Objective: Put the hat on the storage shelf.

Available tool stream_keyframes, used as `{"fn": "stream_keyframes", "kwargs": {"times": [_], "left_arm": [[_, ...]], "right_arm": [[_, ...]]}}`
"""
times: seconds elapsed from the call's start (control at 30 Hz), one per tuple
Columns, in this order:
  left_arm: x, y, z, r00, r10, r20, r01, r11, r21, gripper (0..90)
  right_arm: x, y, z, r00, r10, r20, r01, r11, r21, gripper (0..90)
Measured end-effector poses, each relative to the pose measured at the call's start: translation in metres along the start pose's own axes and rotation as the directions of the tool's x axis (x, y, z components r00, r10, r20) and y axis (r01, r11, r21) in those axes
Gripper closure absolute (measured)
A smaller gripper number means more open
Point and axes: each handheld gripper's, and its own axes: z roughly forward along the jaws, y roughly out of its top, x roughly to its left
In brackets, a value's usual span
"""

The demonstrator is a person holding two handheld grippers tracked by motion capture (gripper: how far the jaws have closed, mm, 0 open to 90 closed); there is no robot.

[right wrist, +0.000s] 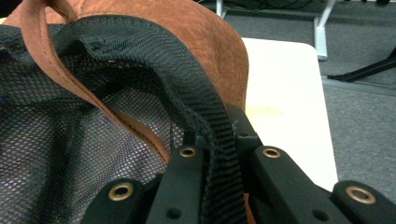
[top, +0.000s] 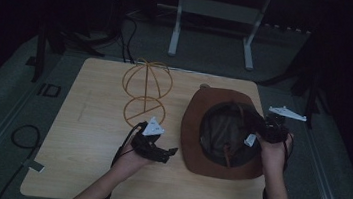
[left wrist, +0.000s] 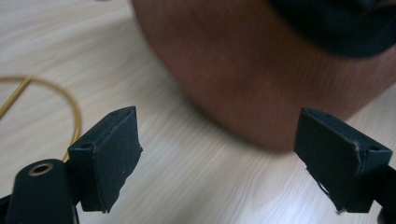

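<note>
While your right gripper (top: 256,130) clamps its jaws on the black woven inner band (right wrist: 205,116) of the upturned brown suede wide-brimmed hat (top: 221,135), your left gripper (top: 166,152) sits released, jaws spread wide with nothing between them. That hat lies crown-down on the pale wooden bench (top: 90,135), its near brim just ahead of your left gripper and its mesh lining (right wrist: 70,140) open beside your right gripper. A brown leather strap (right wrist: 56,60) curves across the lining, next to the pinched band. Behind your left gripper, close by, stands a gold wire hat stand (top: 145,93).
</note>
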Motion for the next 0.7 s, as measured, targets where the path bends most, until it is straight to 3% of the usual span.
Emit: {"fn": "stream_keyframes", "kwargs": {"times": [0.03,0.43,0.57,0.7], "left_arm": [[-0.002,0.011,0.004,1.0,0.009,0.002,-0.009,1.0,-0.001,14.9],[-0.011,0.067,0.031,0.9999,0.013,-0.008,-0.013,0.9994,-0.031,14.9],[-0.013,0.082,0.038,0.9987,0.032,-0.038,-0.033,0.9994,-0.015,14.9],[-0.016,0.09,0.046,0.9973,0.022,-0.071,-0.022,0.9997,-0.013,14.9]], "right_arm": [[0.001,0.0,0.0,1.0,-0.007,0.003,0.007,1.0,-0.001,85.7],[0.005,-0.002,0.001,0.9997,-0.021,-0.016,0.021,0.9997,0.016,85.8],[0.009,-0.001,0.0,0.9993,-0.028,-0.023,0.029,0.9995,0.016,85.7],[0.012,0.0,-0.003,0.999,-0.029,-0.034,0.029,0.9996,0.007,85.8]]}}
